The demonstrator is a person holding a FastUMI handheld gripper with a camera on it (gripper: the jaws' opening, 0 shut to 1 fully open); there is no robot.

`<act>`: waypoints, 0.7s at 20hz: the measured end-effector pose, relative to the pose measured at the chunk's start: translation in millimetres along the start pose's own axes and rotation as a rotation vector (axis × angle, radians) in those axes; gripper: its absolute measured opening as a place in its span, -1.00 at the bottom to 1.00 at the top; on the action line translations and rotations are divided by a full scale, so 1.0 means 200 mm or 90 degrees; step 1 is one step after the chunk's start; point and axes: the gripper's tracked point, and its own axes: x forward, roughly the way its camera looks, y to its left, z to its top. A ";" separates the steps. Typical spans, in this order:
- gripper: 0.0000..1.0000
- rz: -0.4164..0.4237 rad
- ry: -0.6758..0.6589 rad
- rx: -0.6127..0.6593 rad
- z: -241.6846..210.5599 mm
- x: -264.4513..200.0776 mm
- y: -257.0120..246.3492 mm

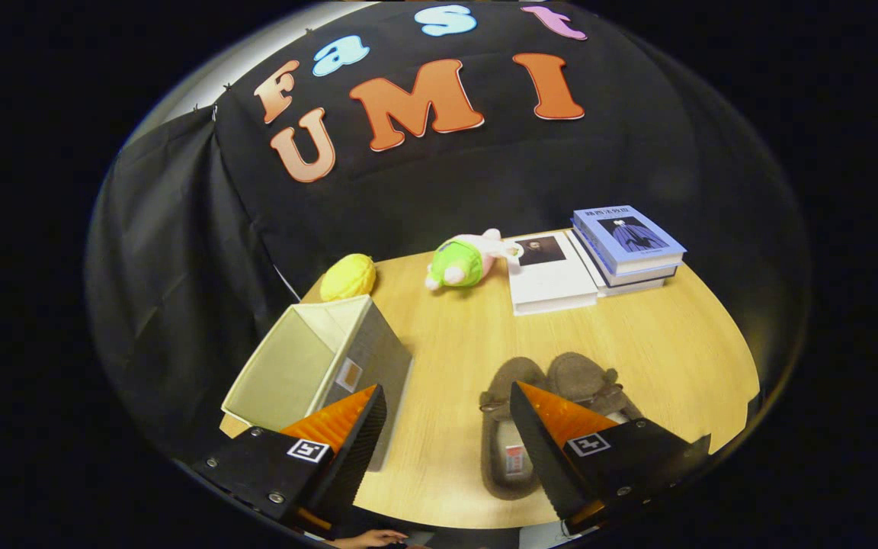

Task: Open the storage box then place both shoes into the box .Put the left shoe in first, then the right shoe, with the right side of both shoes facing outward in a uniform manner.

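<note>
My hand-held gripper (447, 427) hangs over the near edge of the desk (447, 335) with its fingers spread wide and nothing between them. The storage box (317, 366) lies just ahead of my left finger, a pale fabric cube with grey sides, tipped so its open mouth faces away to the left. The two shoes (546, 412), brown fuzzy slippers, lie side by side just ahead of my right finger, long axes running away from me, toes toward the books (622, 248). Both stand about equally near; I judge the box comes first.
</note>
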 end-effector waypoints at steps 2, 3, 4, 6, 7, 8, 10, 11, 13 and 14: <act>0.92 -0.011 0.024 -0.006 -0.08 0.02 -0.08; 0.89 -0.008 0.037 -0.011 -0.12 0.03 -0.10; 0.86 -0.007 0.048 -0.014 -0.17 0.05 -0.12; 0.78 -0.010 0.069 -0.018 -0.24 0.10 -0.16; 0.73 -0.019 0.079 -0.021 -0.27 0.13 -0.20; 0.69 -0.026 0.087 -0.022 -0.30 0.17 -0.22; 0.62 -0.037 0.114 -0.028 -0.39 0.21 -0.25; 0.56 -0.041 0.122 -0.027 -0.42 0.24 -0.27; 0.49 -0.059 0.121 -0.024 -0.43 0.28 -0.31; 0.48 -0.069 0.117 -0.025 -0.43 0.30 -0.34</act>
